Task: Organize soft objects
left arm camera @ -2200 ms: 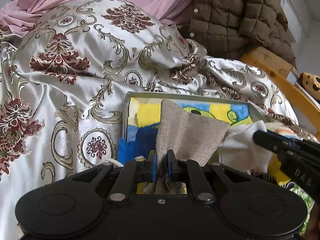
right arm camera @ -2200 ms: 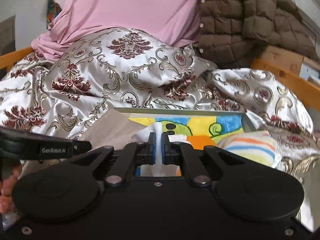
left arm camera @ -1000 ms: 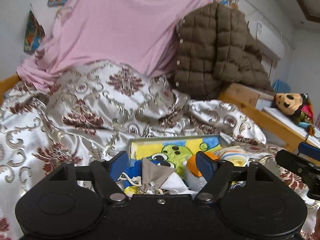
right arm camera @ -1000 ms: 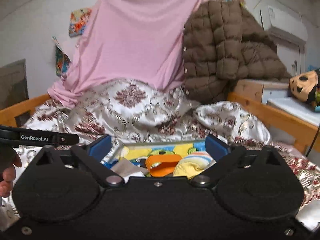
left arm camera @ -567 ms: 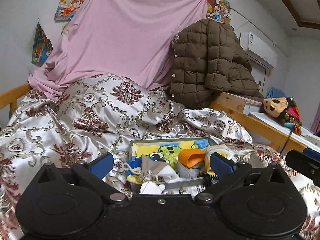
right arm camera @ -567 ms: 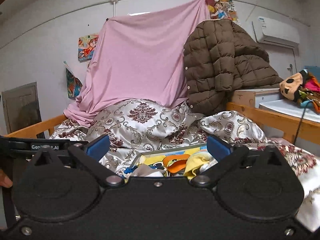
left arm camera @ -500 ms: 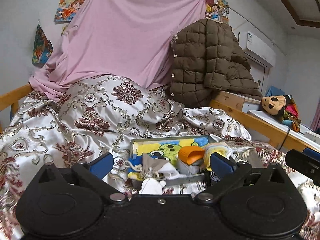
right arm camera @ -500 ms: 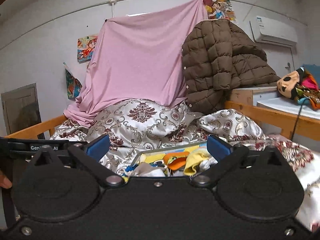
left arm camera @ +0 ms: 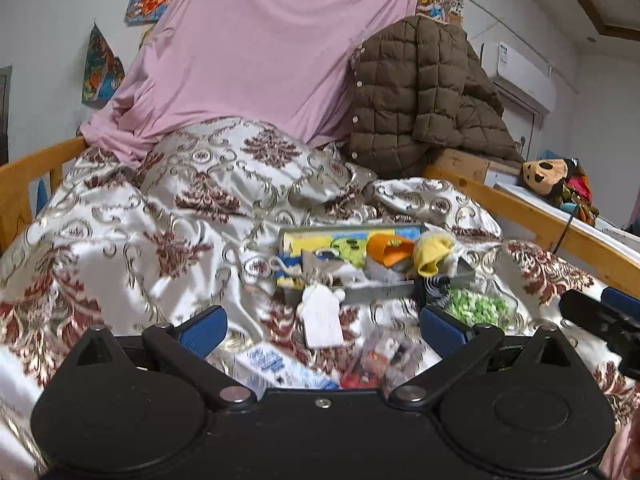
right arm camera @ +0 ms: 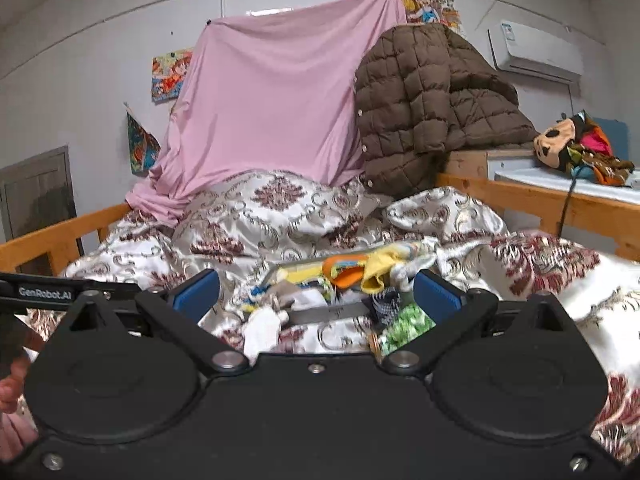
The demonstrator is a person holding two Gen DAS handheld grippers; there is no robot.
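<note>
Jaws spread and empty on both grippers, left gripper (left arm camera: pixel 320 330) nearer the white cloth (left arm camera: pixel 321 315) lying lengthwise straight ahead, before the tray (left arm camera: pixel 376 290).

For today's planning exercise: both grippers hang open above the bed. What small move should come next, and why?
Probably lower the left gripper onto the white cloth lying on the quilt just outside the box; it is empty and open, and that cloth lies nearest.
</note>
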